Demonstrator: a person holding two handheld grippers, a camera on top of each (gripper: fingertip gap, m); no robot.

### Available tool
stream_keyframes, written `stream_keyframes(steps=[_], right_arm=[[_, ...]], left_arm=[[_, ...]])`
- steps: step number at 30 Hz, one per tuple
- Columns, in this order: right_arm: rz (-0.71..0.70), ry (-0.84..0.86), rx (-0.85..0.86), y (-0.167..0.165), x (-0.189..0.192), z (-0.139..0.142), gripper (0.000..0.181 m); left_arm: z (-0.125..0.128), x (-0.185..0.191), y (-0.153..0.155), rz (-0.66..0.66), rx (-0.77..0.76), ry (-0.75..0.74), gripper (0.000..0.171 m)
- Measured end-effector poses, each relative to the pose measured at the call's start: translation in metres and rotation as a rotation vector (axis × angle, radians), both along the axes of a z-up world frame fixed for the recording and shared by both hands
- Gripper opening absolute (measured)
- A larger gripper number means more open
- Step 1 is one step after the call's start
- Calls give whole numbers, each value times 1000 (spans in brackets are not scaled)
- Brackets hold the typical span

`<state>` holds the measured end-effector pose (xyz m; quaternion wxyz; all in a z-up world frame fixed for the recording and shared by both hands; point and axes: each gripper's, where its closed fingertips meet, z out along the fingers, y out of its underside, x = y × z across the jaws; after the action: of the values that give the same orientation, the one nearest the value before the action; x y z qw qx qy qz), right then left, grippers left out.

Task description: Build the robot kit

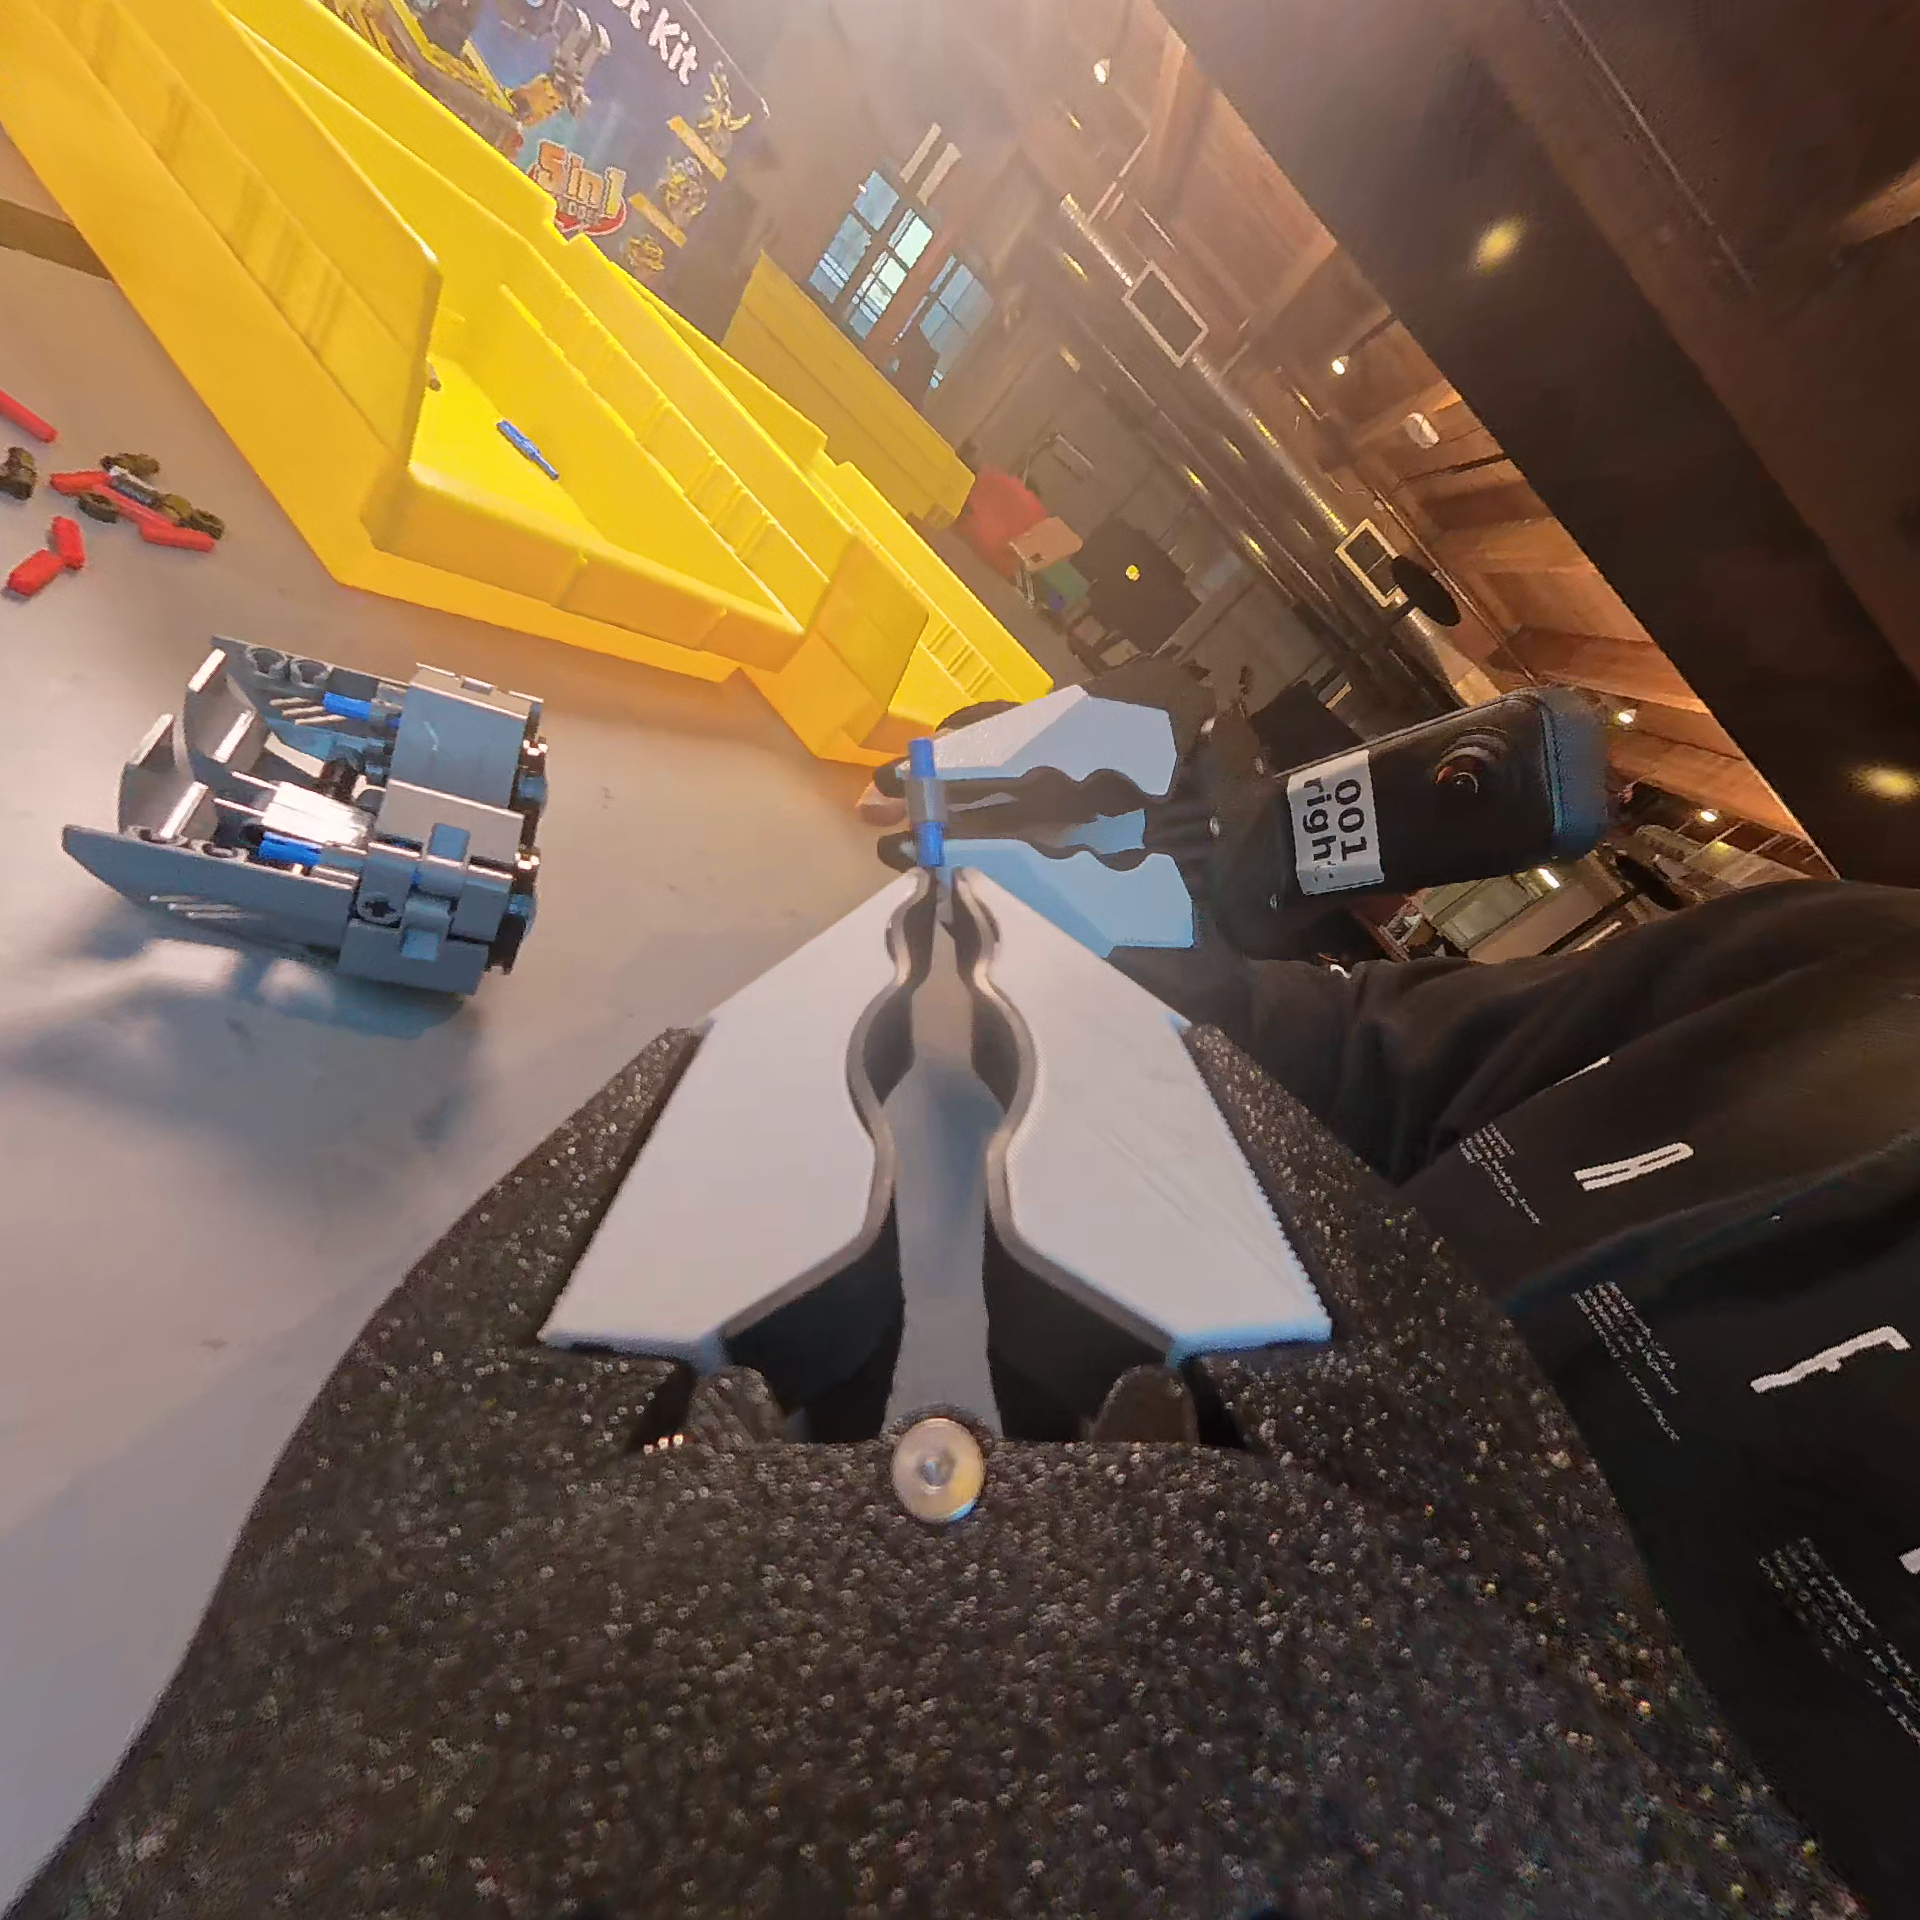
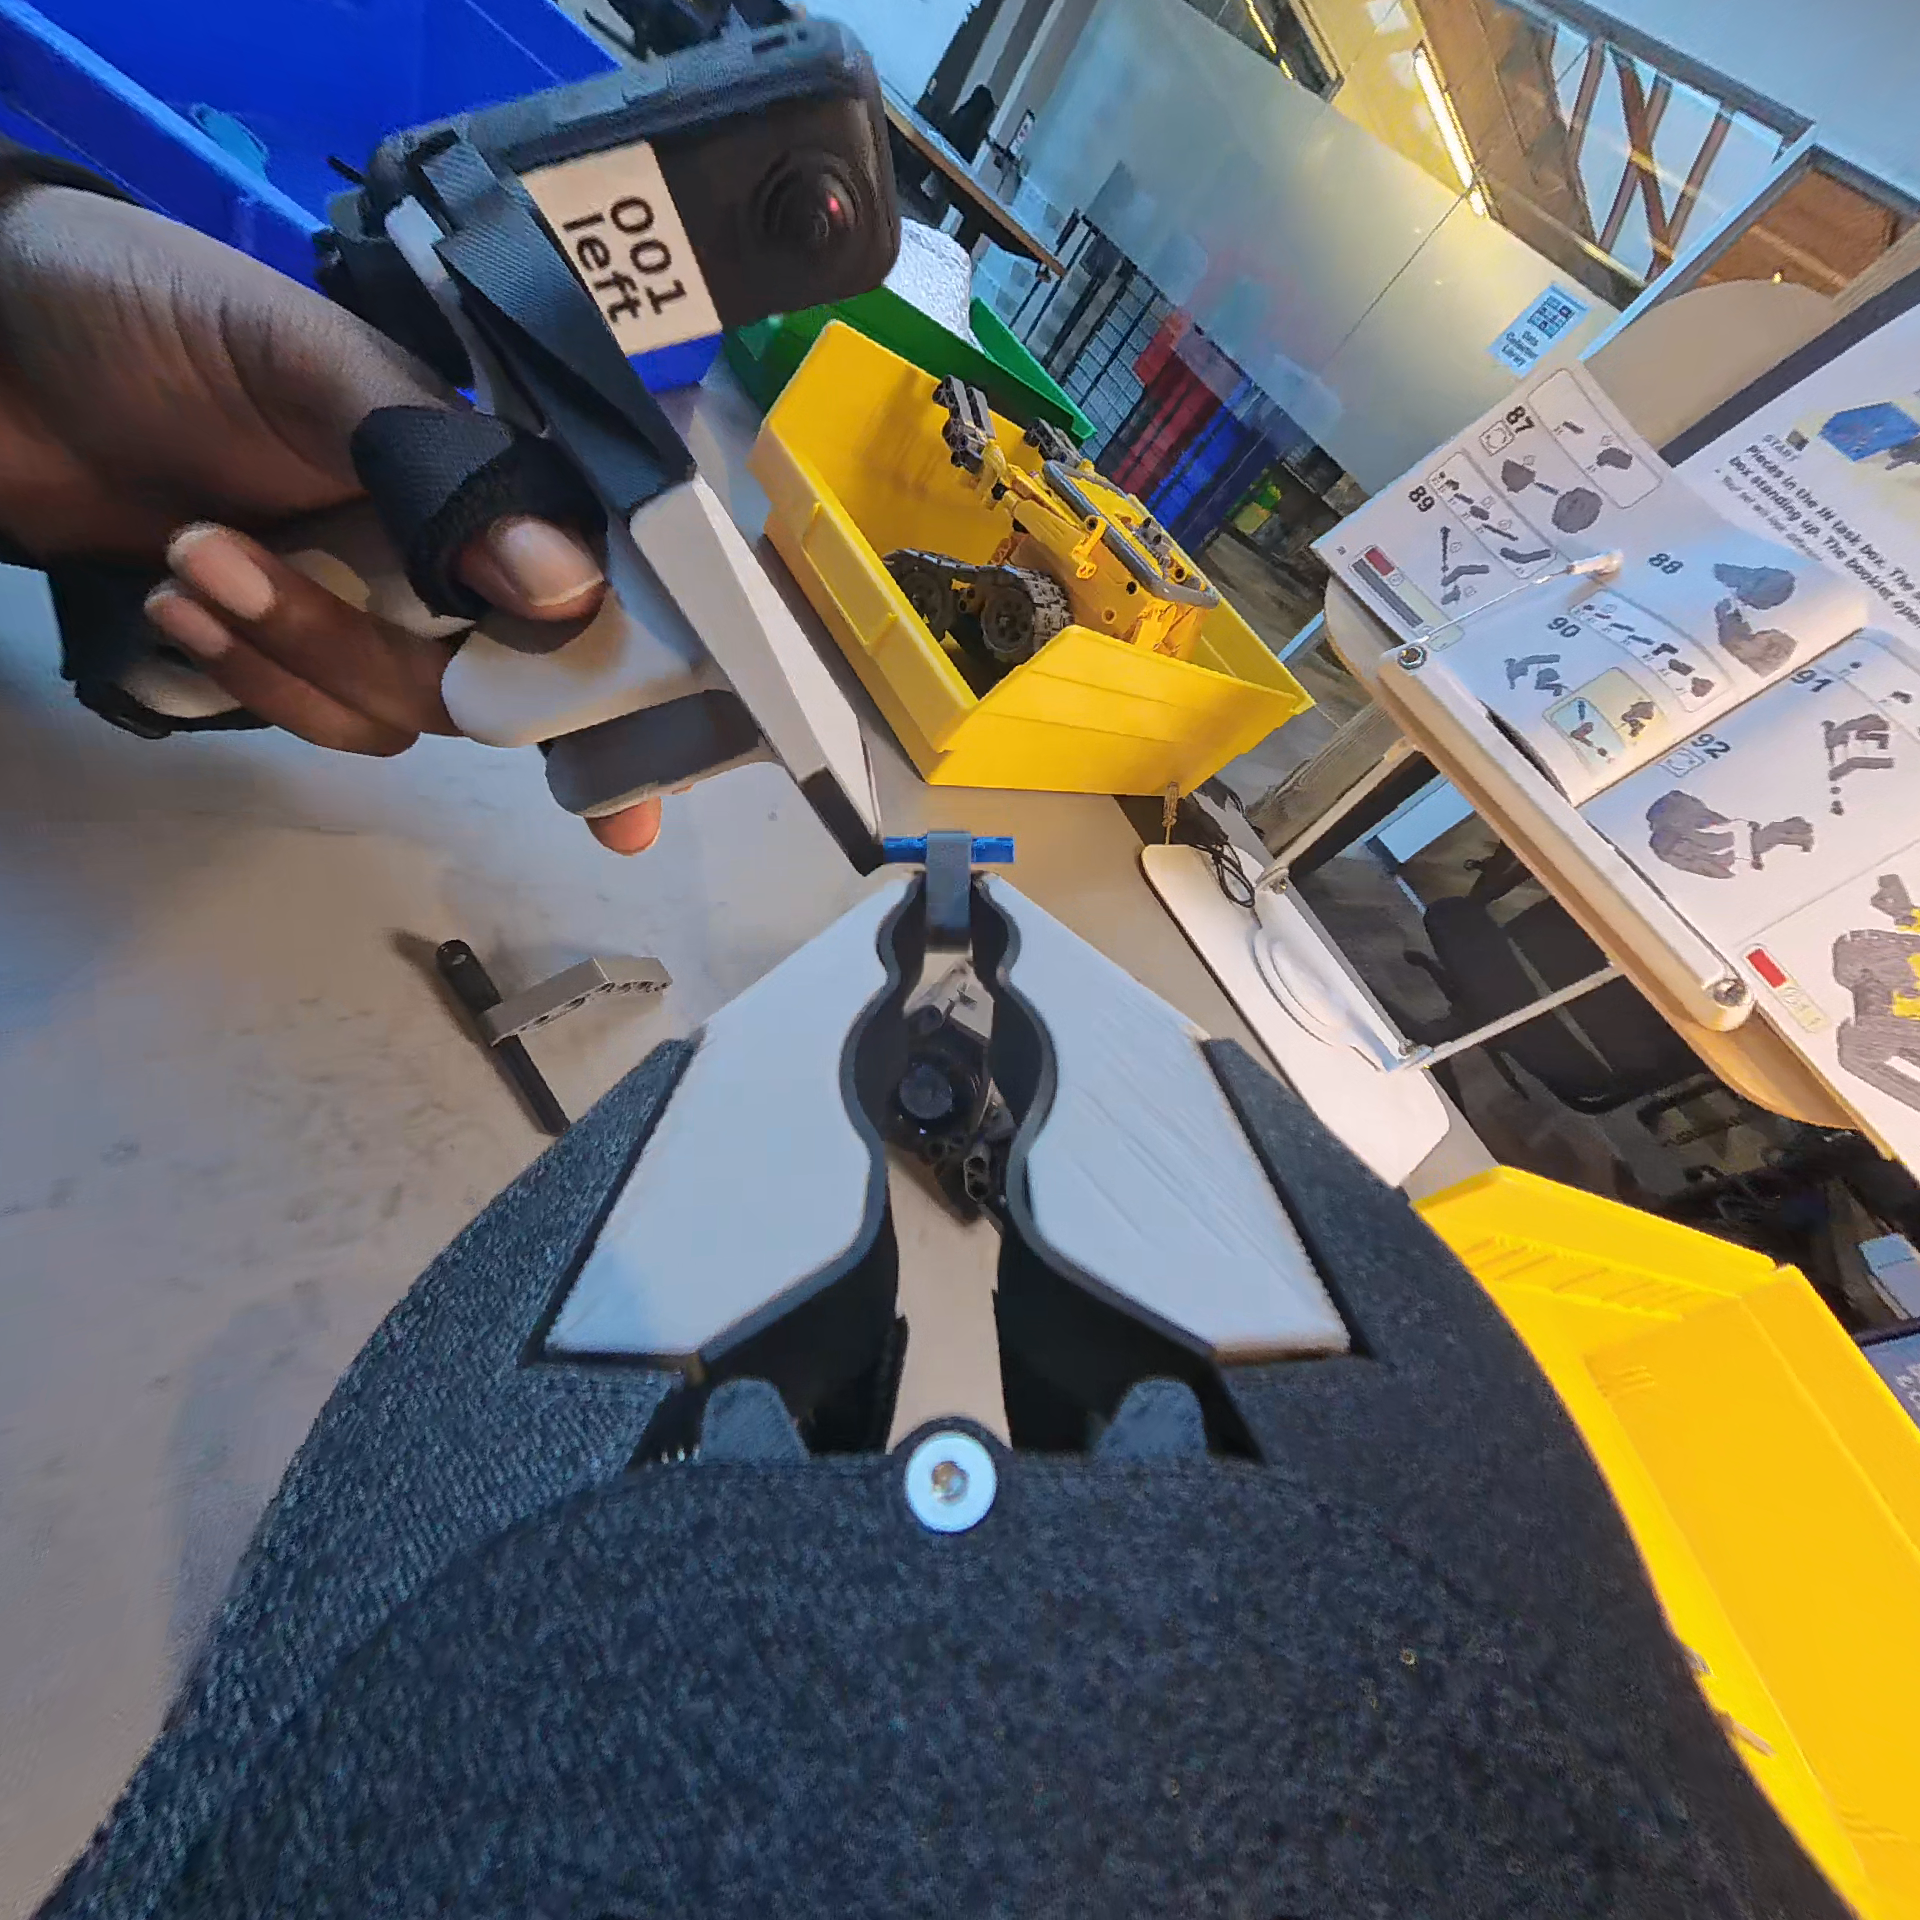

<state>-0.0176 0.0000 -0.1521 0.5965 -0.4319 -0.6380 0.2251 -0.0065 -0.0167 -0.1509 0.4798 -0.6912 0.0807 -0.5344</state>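
My right gripper (image 2: 945, 891) is shut on a small grey connector (image 2: 948, 883) with a blue pin (image 2: 992, 850) through its top, held above the table. My left gripper (image 1: 940, 889) is shut, its tips on one end of that blue pin (image 1: 928, 840). In the right wrist view the left gripper (image 2: 868, 836) comes in from the upper left, held by a hand (image 2: 208, 520), and its tip meets the pin's left end. In the left wrist view the right gripper (image 1: 906, 812) comes in from the right with the connector (image 1: 925, 798) in its tips.
A grey brick model (image 1: 332, 821) and loose red and black parts (image 1: 114, 509) lie on the grey table (image 1: 260, 1195). Yellow bins (image 1: 665, 582) stand behind; one holds a blue pin (image 1: 527, 449). Another bin (image 2: 1091, 717) holds a yellow tracked vehicle (image 2: 1049, 561). An instruction booklet (image 2: 1662, 644) stands right. A grey beam on a black axle (image 2: 561, 997) lies left. The tips of both grippers are at nearly the same place.
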Motion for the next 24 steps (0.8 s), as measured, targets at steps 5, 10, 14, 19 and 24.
stream_keyframes(steps=[5,10,14,19,24], right_arm=[[-16,-14,7,2,0,-3,6],[-25,-23,30,2,0,-5,6],[-22,-21,21,-1,0,-4,6],[-16,-26,18,-2,1,-7,6],[41,-36,-21,-8,2,-14,10]], left_arm=[[-3,0,2,11,-1,22,6],[-9,-2,5,38,-10,48,5],[-9,-1,4,29,-3,60,9],[-10,0,2,21,16,109,4],[-14,-3,-1,-9,73,219,3]])
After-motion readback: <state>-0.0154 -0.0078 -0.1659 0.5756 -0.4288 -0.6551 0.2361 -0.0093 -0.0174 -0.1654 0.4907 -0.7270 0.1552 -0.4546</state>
